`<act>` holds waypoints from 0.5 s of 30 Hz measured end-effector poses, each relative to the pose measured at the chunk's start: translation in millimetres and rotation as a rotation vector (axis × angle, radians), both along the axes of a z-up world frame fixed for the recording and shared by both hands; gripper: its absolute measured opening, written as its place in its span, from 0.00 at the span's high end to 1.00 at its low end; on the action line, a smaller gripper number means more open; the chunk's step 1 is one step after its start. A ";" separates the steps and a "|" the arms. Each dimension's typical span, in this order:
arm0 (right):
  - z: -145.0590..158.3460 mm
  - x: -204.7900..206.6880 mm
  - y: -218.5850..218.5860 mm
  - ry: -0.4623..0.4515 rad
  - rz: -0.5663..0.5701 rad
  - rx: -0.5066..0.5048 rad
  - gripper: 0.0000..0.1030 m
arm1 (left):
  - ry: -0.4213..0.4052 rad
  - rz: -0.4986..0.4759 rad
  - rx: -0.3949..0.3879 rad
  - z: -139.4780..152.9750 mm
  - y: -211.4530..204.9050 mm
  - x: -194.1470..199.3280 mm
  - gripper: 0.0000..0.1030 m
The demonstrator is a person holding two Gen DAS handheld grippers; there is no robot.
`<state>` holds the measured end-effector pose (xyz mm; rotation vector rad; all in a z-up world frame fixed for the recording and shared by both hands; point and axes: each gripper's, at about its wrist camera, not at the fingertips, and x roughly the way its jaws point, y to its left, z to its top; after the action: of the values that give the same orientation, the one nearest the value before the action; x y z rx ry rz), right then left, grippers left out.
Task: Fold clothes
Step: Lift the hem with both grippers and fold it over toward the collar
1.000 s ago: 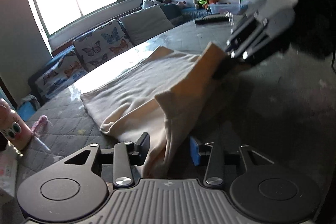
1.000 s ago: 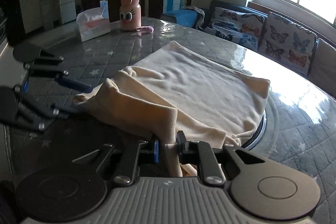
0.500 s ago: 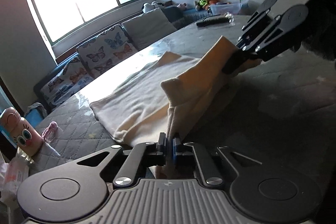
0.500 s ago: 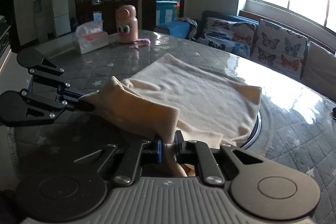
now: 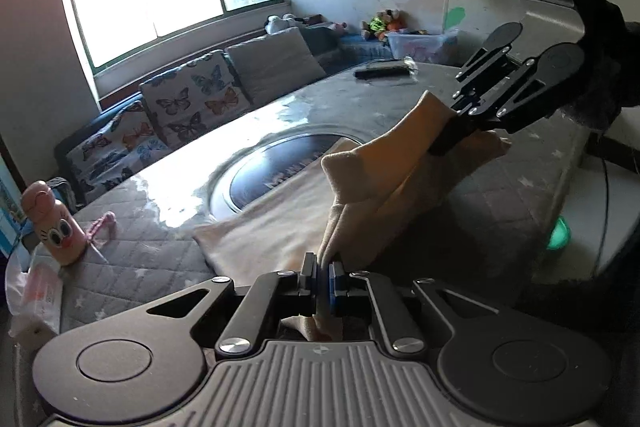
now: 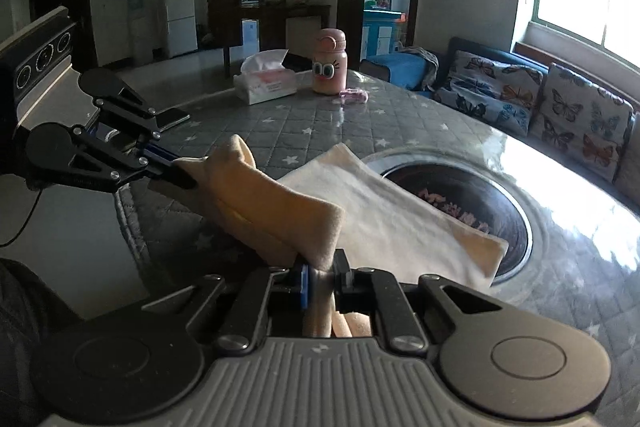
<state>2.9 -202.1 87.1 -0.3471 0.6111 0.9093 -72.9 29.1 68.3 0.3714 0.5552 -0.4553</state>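
I see the quilted grey table (image 6: pixel 320 131) filling the middle of both views, with a round dark inset (image 6: pixel 472 203) at centre right of the right wrist frame. Across it lies the cream garment (image 6: pixel 384 211), its far part flat on the table and partly over the inset, its near edge lifted off the surface at lower centre. My left gripper (image 5: pixel 323 277) is clenched on one end of that raised edge at the bottom of the left wrist frame. My right gripper (image 6: pixel 320 281) is clamped on the other end at the bottom of its own frame, and the cloth stretches between the two. At upper centre of the right view a tissue box (image 6: pixel 266 83) stands just beside a pink cartoon-eyed bottle (image 6: pixel 330 67).
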 end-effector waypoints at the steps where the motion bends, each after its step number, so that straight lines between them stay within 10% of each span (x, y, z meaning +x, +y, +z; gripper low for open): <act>1: 2.3 5.8 2.3 -0.003 -0.001 0.000 0.90 | -0.006 0.010 -0.002 1.5 1.1 6.8 0.94; 15: -25.2 143.3 38.6 0.061 -0.129 -0.039 0.91 | 0.057 0.157 0.000 -30.4 14.2 166.6 0.94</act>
<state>146.2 -163.5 61.9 -0.3121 0.7003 0.7876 93.7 43.3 38.0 0.3126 0.6351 -0.3154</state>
